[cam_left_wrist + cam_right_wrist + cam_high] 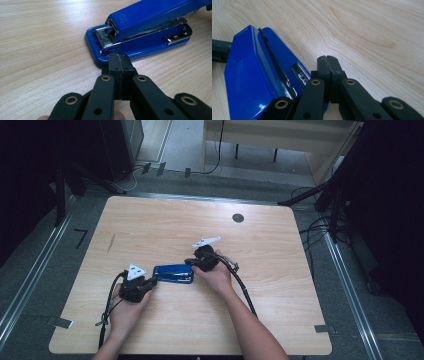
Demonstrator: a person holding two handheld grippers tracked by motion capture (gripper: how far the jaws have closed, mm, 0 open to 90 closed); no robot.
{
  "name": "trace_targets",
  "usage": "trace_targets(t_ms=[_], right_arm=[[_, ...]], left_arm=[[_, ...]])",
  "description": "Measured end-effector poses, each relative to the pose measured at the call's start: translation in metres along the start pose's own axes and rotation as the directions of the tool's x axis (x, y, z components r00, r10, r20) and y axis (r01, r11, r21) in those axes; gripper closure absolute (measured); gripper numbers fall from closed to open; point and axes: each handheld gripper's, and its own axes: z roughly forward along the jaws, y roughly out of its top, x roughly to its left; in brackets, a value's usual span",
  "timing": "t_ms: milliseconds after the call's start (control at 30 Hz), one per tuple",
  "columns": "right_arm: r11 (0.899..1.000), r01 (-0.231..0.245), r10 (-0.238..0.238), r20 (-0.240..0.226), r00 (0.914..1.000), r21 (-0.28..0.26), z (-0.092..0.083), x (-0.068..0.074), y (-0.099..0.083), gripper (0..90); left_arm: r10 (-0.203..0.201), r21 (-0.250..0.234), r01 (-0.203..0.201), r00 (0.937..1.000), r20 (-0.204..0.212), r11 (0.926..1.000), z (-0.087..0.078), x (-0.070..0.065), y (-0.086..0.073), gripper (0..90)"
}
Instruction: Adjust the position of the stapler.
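A blue stapler (173,273) lies flat on the wooden table (260,320), just below the centre of the high view, with a gripper at each end. The person's left hand (126,312) enters from the bottom edge, forearm angled up and slightly right, holding the left gripper (151,281) low against the stapler's left end. In the left gripper view its black jaws are pressed together, their tips touching the stapler's blue base at the hinge end. The right hand (217,277) reaches diagonally from the lower right, and the right gripper (189,263) meets the stapler's right end, jaws pressed together and pinching nothing, beside the stapler's front.
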Motion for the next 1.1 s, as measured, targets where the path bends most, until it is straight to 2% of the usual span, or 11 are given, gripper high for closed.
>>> trace_targets(t_ms=[267,433,600,667,833,900,933,967,1000,1100], right_arm=[[1.000,0.016,-0.016,0.013,0.9998,0.001,-0.006,0.010,-0.008,90.0],[0.999,0.034,-0.035,0.044,0.9984,0.011,-0.009,0.018,-0.012,90.0],[0.999,0.049,-0.050,0.039,0.9980,0.013,-0.010,0.026,-0.016,90.0],[0.997,0.074,-0.075,0.047,0.9961,0.023,-0.012,0.033,-0.019,90.0],[0.995,0.096,-0.098,0.052,0.9939,0.040,-0.014,0.040,-0.021,90.0],[0.993,0.101,-0.105,0.069,0.9921,0.059,-0.016,0.042,-0.021,90.0],[0.993,0.106,-0.111,0.104,0.9883,0.050,-0.019,0.041,-0.022,86.5],[0.993,0.106,-0.111,0.104,0.9883,0.050,-0.019,0.041,-0.022,86.5],[0.995,0.093,-0.097,0.115,0.9887,0.043,-0.021,0.041,-0.022,79.0],[0.999,0.047,-0.047,0.136,0.9895,0.001,-0.032,0.035,-0.021,73.3]], left_arm=[[0.002,-0.001,-0.002,1.0000,-0.005,1.0000,-0.001,0.000,-0.001,90.0],[0.003,-0.003,-0.003,1.0000,-0.007,1.0000,-0.001,0.000,-0.001,90.0],[-0.001,-0.004,0.001,1.0000,-0.009,1.0000,-0.002,0.002,-0.001,90.0],[-0.004,-0.007,0.004,0.9999,-0.011,1.0000,-0.003,0.002,-0.001,90.0],[-0.005,-0.016,0.005,0.9999,-0.009,0.9999,-0.004,0.005,-0.001,90.0],[0.006,-0.032,-0.006,0.9999,-0.015,0.9995,-0.005,0.006,-0.002,84.7],[0.028,-0.066,-0.029,0.9992,-0.030,0.9974,-0.010,0.009,-0.003,79.8],[0.028,-0.066,-0.029,0.9992,-0.030,0.9974,-0.010,0.009,-0.003,77.0],[0.020,-0.093,-0.022,0.9995,-0.025,0.9954,-0.014,0.013,-0.004,77.0],[0.010,-0.137,-0.015,0.9991,-0.040,0.9904,-0.026,0.023,-0.006,64.4]])
